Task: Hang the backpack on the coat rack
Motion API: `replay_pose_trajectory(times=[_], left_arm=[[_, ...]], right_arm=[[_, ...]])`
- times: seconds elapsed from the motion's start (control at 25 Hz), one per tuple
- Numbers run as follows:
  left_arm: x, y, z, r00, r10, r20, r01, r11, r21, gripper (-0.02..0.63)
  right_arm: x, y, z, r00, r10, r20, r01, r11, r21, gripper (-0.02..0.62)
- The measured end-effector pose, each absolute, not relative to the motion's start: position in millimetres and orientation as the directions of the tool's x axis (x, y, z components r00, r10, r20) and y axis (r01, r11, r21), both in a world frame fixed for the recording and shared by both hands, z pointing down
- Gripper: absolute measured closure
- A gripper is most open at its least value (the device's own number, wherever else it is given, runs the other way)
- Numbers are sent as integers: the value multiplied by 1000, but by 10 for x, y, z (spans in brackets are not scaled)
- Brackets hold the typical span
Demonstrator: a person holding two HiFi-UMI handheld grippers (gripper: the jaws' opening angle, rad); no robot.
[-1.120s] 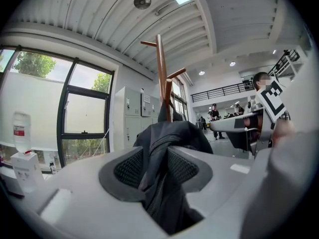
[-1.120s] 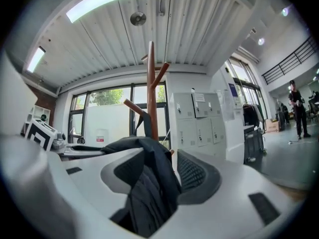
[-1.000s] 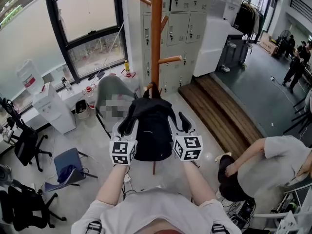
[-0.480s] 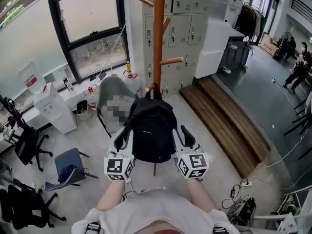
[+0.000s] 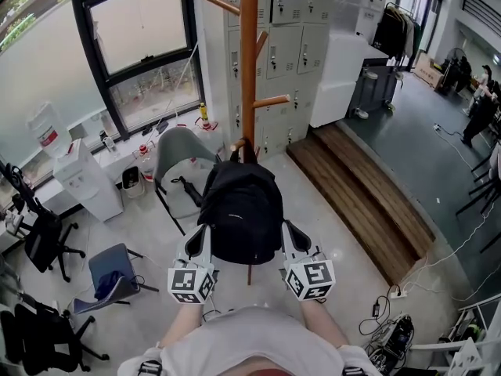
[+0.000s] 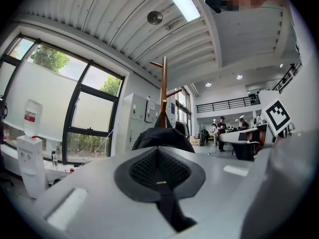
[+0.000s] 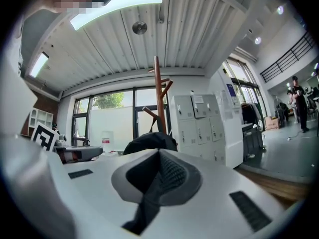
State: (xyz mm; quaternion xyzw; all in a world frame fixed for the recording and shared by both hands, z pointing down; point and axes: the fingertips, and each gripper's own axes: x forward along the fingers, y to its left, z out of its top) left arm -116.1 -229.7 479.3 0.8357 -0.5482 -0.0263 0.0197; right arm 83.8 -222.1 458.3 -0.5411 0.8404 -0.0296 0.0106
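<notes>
Left gripper (image 5: 203, 235): jaws have just been closing. They are now pressed together with nothing between them, and the pads meet bare in the left gripper view.

Right gripper (image 5: 289, 232): the same. Its jaws have just been closing and now meet on nothing.

The backpack (image 5: 241, 210) hangs against the pole of the coat rack (image 5: 249, 53). Its top loop (image 5: 235, 149) appears to sit over a low peg (image 5: 238, 142), though the catch itself is too small to confirm. Its long axis runs vertical, parallel to the pole.

Key relation: the backpack lies straight ahead, between the two grippers. The left gripper is just beside its lower left flank and the right gripper just beside its lower right, and neither is touching it. Both are about equally near.

Judgement: the hang looks done. Any coming move is a straight pull back toward me, clear of the bag's sides, so as not to knock the loop off the peg.
</notes>
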Motion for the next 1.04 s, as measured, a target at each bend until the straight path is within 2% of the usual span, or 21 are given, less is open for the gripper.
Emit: replay_pose_trajectory(times=[1.04], left_arm=[[-1283, -2286, 5118, 400, -915, 56, -916, -398, 46, 595]], right_arm=[[912, -2193, 4861, -383, -921, 77, -922, 376, -90, 586]])
